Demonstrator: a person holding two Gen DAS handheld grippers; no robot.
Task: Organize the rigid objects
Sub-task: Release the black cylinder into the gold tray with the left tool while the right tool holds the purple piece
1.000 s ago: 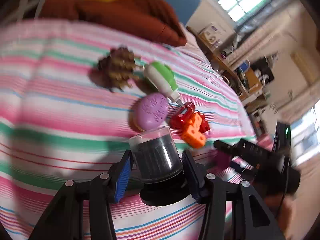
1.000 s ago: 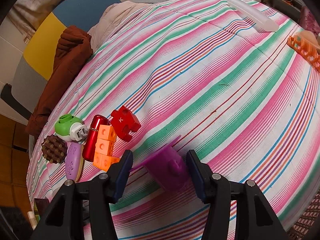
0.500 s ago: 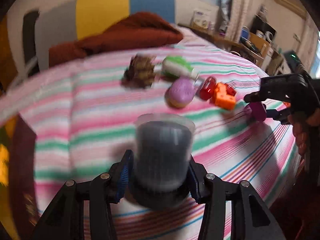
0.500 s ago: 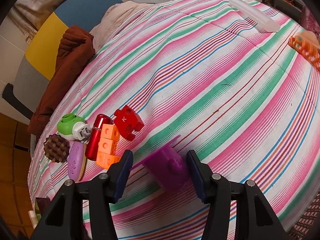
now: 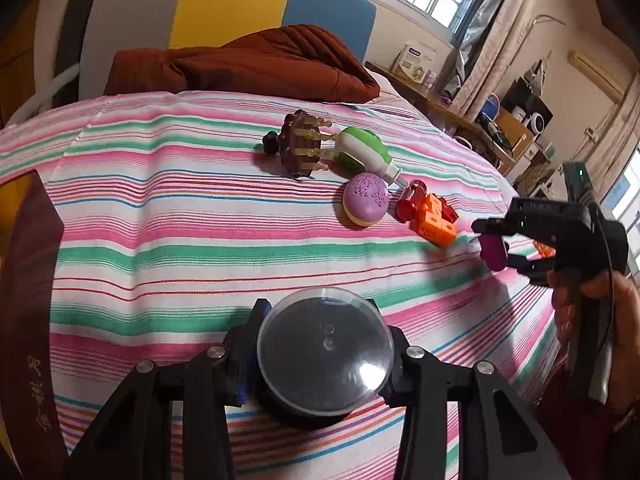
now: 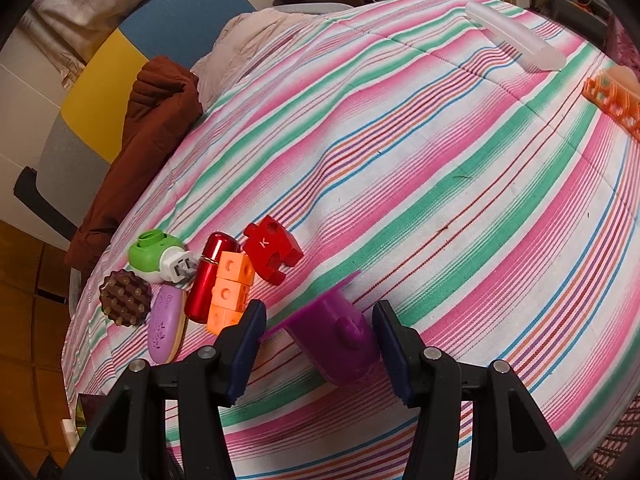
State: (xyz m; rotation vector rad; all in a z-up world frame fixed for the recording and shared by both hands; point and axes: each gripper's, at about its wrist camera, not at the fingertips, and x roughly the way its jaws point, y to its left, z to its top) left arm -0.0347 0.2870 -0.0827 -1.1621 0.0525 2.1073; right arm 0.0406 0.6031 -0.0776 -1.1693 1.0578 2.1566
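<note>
My left gripper [image 5: 320, 340] is shut on a black jar with a clear domed lid [image 5: 324, 344], held over the striped bedspread [image 5: 160, 248]. My right gripper [image 6: 320, 332] has a purple plastic cup [image 6: 340, 340] between its fingers; I cannot tell whether the pads touch it. It also shows in the left wrist view [image 5: 494, 250]. A row of objects lies on the bed: brown spiky massager [image 5: 300, 148], green-white plug [image 5: 360, 152], purple macaron case [image 5: 366, 204], red tube [image 6: 210, 276], orange blocks [image 6: 230, 292], red puzzle piece [image 6: 272, 254].
A rust-brown blanket [image 5: 248, 64] lies at the bed's head. A translucent white case [image 6: 516, 42] and an orange rack [image 6: 612, 100] lie at the far right. A dark wooden box [image 5: 24, 300] stands at the left edge.
My left gripper has pulled back and swung left with the jar, away from the row of objects. My right gripper has shifted slightly with the purple cup.
</note>
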